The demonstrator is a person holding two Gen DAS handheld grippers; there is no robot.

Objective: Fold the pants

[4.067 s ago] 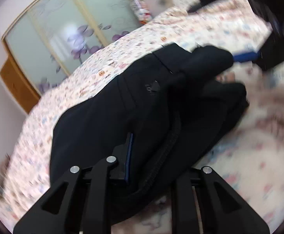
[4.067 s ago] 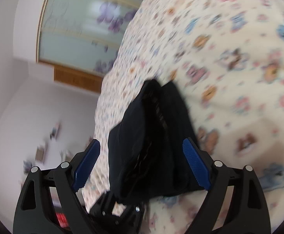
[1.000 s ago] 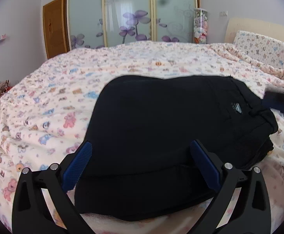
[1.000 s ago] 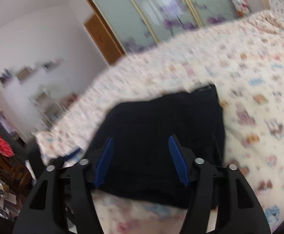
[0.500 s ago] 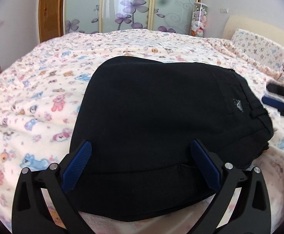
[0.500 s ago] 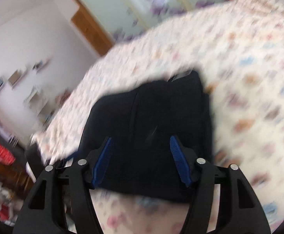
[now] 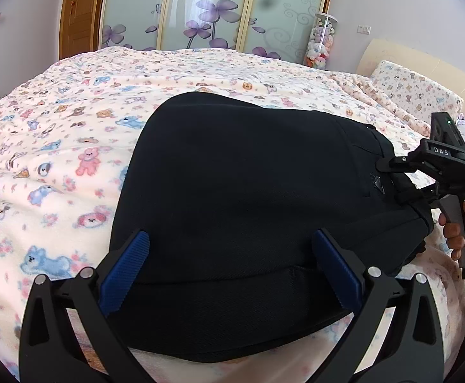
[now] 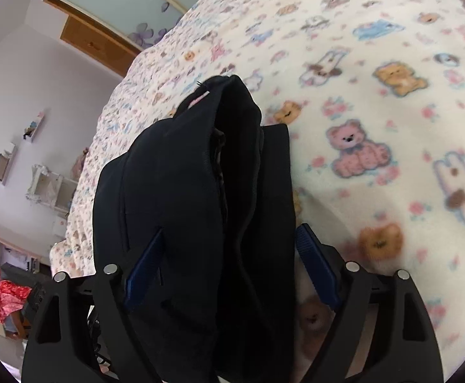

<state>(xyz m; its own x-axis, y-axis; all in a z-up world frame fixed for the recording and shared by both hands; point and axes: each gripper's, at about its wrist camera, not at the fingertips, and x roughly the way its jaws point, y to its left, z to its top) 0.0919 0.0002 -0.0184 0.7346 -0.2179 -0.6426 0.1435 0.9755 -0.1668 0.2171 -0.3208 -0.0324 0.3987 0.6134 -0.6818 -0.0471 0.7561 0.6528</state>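
Observation:
The black pants [image 7: 248,191] lie folded in a thick bundle on the bear-print blanket [image 7: 56,159]. My left gripper [image 7: 229,265] is open, its blue pads either side of the bundle's near folded edge. My right gripper [image 8: 232,274] is open and straddles the waistband end of the pants [image 8: 194,207], whose layers stand up between its fingers. The right gripper also shows in the left wrist view [image 7: 401,182] at the bundle's right end, held by a hand.
A pillow [image 7: 417,95] and headboard lie at the far right. Sliding wardrobe doors with purple flowers [image 7: 206,16] stand behind the bed. Shelves and clutter [image 8: 9,255] sit past the bed's left edge.
My right gripper has moved in low onto the waistband end of the pants. My left gripper has stayed open at the near edge and come slightly closer.

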